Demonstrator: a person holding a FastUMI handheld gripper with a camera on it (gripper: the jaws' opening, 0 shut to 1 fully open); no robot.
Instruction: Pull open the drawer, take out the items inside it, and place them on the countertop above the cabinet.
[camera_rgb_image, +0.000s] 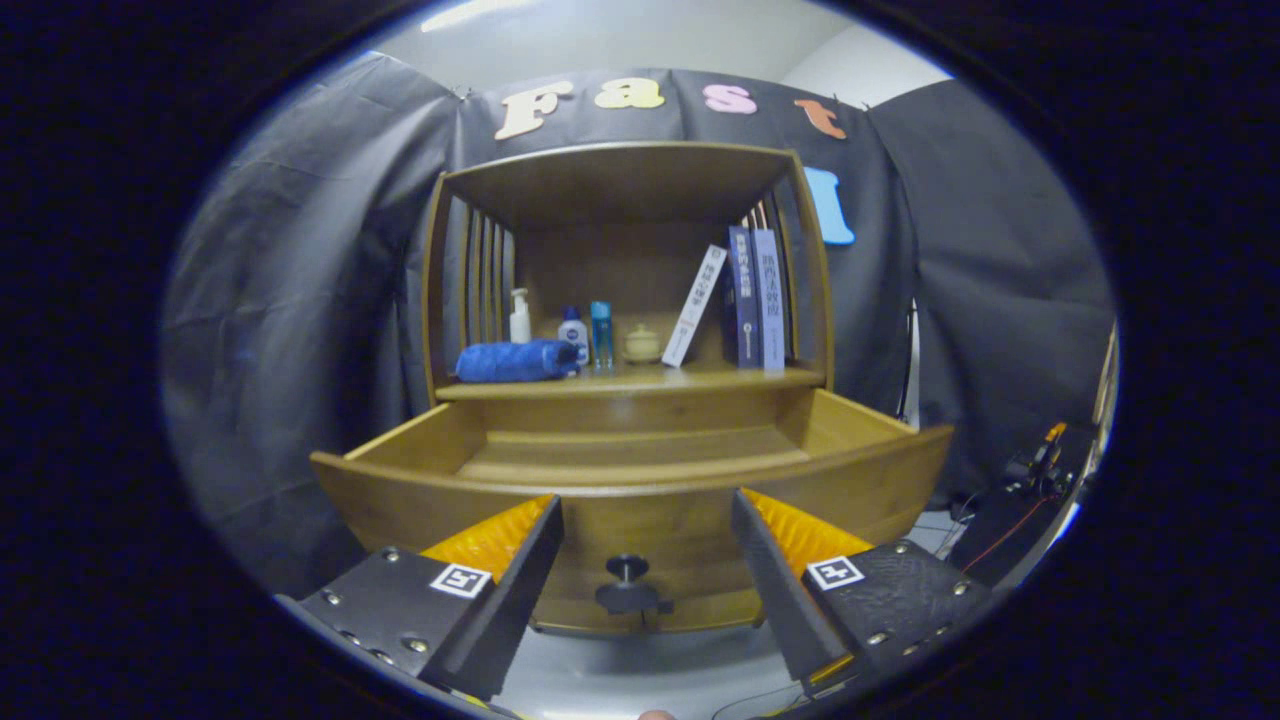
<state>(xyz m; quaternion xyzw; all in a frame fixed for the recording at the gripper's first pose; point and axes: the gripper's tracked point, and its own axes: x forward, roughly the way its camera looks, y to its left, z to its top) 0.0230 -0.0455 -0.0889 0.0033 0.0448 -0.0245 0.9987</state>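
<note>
gripper view has the tool (645, 560) spread wide, its two fingers apart and pinching nothing, with the drawer knob (627, 585) in the gap between them but not touched by either. the drawer (630, 475) is already pulled out, its front panel just ahead of the fingertips and its open tray running away beyond them toward the cabinet. the part of the drawer floor i can see looks bare; the near part is hidden behind the front panel, so i cannot tell whether any item is left in there.

beyond the drawer and higher, on the desk (630, 380) above it, sit a rolled blue towel (515, 360), a few small bottles (575, 335), a small jar (641, 343) and some books (750, 300), one leaning.

likely trouble: reaching in low would knock the fingers on the front panel's top edge or nudge the drawer back shut. a blind reach could close on nothing. setting anything down on the crowded desk could tip the bottles or the leaning book.
</note>
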